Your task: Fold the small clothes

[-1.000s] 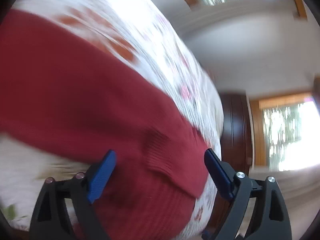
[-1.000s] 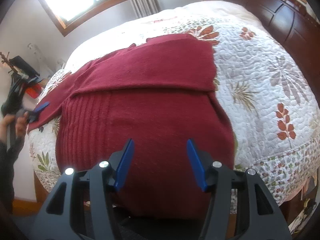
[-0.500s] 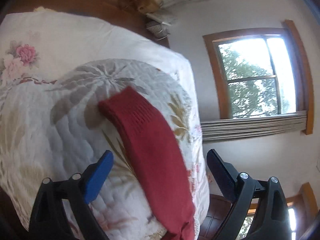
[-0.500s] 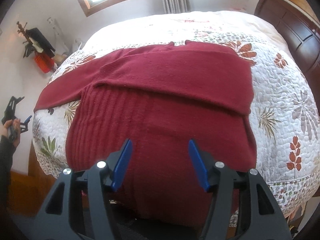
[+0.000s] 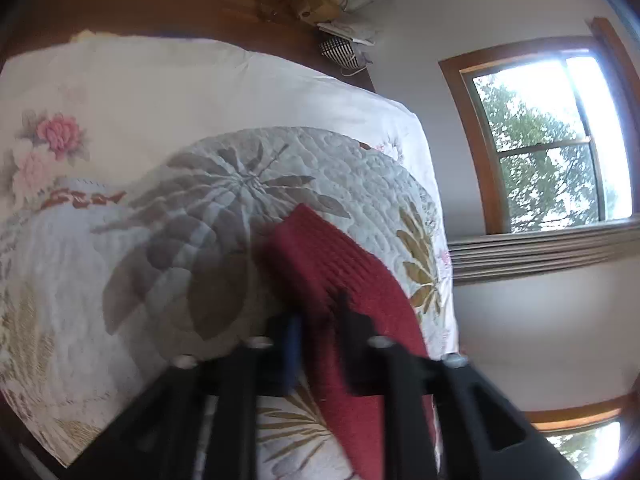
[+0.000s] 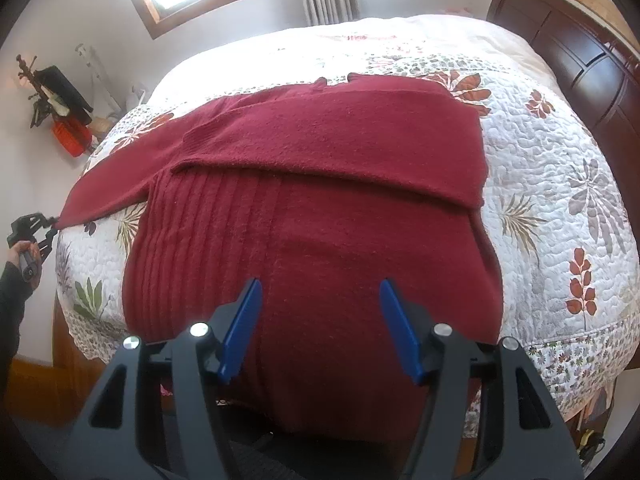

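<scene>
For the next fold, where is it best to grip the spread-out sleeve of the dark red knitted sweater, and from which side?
Probably at the ribbed cuff of the sleeve, approaching from the bed's left edge: it lies flat, stretched outward, its end free there. The left tool looks already closed on it.

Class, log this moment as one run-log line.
left gripper: shut on sleeve | right gripper: open, above sweater | quilt: beneath

Quilted floral bed (image 6: 560, 168) under a spread red sweater (image 6: 320, 220)
</scene>
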`<state>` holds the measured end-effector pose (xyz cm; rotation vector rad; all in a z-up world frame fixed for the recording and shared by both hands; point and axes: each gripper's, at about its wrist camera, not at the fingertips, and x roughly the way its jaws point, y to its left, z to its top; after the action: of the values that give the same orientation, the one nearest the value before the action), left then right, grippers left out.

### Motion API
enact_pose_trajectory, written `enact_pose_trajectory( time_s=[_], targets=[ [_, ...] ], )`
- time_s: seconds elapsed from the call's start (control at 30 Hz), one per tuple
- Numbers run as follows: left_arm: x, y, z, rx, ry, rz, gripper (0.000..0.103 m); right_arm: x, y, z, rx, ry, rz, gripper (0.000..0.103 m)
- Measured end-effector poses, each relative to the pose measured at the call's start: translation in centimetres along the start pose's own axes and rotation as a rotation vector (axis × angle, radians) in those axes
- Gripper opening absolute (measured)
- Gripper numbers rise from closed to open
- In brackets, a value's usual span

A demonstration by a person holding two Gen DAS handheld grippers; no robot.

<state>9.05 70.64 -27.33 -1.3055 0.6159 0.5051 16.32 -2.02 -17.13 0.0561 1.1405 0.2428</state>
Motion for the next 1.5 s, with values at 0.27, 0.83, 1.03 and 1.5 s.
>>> enact_pose_trajectory(
  time_s=[0.27,0.83,1.03,1.5],
  targets=[
    [-3.8,-4.4,-1.4,0.153,-0.064,-0.045,0.008,-0.2,0.2,-0.2,-0.009,-0.005,0.004,0.062],
    [-3.8,-27.1,-22.0,0.738,0.152,-0.323,0.008,-1.4,-3.2,-1.4,0.085,-0.044,0.01,0.062],
    [-0.5,-31.5,-32.4,0.879,0.309,-0.364,0.008,-1.8,-5.6,-2.3,0.145,-0.049,0.001,0.062],
    [9.9,-30.1,-52.7,1.083,0.667,-0.252,0.008,-3.0,-10.5,-4.3,0.239,-0.051,-0.029,0.062]
  ],
)
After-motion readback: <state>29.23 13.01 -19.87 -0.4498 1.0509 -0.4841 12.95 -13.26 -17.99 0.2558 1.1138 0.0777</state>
